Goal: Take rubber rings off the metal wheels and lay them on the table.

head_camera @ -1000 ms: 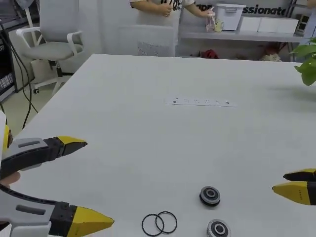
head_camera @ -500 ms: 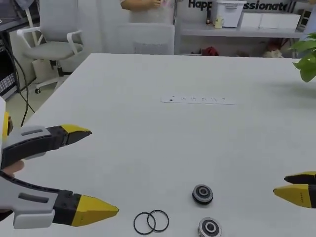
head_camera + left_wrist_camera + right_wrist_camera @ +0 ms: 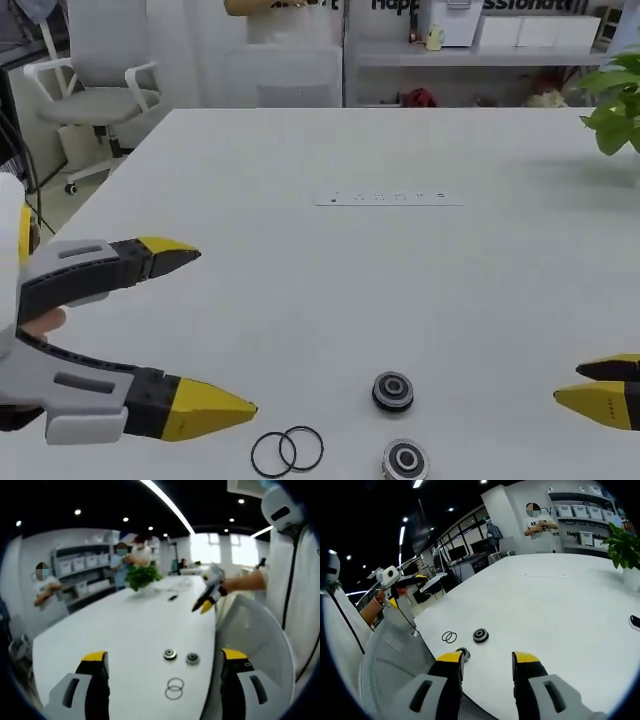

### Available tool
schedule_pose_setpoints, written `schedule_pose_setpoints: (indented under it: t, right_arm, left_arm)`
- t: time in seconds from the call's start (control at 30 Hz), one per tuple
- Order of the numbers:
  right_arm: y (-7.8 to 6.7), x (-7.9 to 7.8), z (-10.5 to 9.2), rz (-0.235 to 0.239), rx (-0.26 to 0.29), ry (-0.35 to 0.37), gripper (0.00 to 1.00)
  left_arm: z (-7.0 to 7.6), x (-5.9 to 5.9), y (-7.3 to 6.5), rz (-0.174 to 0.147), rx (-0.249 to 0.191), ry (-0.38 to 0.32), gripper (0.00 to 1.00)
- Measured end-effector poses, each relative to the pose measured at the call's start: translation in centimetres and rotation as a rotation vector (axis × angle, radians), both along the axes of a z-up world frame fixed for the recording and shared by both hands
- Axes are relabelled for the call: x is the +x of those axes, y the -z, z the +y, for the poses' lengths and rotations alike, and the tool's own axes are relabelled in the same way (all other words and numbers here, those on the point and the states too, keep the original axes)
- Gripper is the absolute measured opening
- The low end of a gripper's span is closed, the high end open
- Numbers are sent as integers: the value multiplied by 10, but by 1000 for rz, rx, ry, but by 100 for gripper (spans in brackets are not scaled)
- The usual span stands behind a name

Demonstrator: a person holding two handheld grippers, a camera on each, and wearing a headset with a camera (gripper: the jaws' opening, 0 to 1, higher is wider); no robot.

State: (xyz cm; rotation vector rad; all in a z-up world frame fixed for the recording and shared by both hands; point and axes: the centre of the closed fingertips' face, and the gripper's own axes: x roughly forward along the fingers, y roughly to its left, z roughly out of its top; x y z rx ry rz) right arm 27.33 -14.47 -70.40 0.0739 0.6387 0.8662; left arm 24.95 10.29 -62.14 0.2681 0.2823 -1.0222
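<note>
Left gripper (image 3: 222, 332), lower left of the head view: jaws spread wide, yellow tips well apart, nothing between them. Held above the bench (image 3: 300, 250), not touching it

Right gripper (image 3: 568, 384), lower right edge of the head view: only the yellow tips show. In its own view the jaws stand parted with a moderate gap, empty

Two black rubber rings (image 3: 287, 451) lie flat on the bench at bottom centre, overlapping each other, just right of the left gripper's lower jaw tip and clear of it

Two metal wheels to the right of the rings, lying on their sides, dark outer rims: the first wheel (image 3: 393, 390) a little up-frame, the second wheel (image 3: 405, 459) at the bottom edge. The wheels are near each other and apart from the rings

Further up the frame, mid-bench: a thin pale strip (image 3: 388, 199). Upper right: leaves of a plant (image 3: 615, 110). Upper left, beyond the bench: a white office chair (image 3: 95, 80)
</note>
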Motion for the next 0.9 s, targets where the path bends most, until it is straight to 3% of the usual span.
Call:
schedule_pose_setpoints:
  t: [0.37, 0.9]
  right_arm:
    - [6, 2, -5, -6, 23, -12, 35]
    - [20, 8, -14, -19, 35, -48, 36]
  left_arm:
    - [-21, 9, -8, -24, 10, 19, 92]
    - [-62, 24, -5, -40, -6, 60, 84]
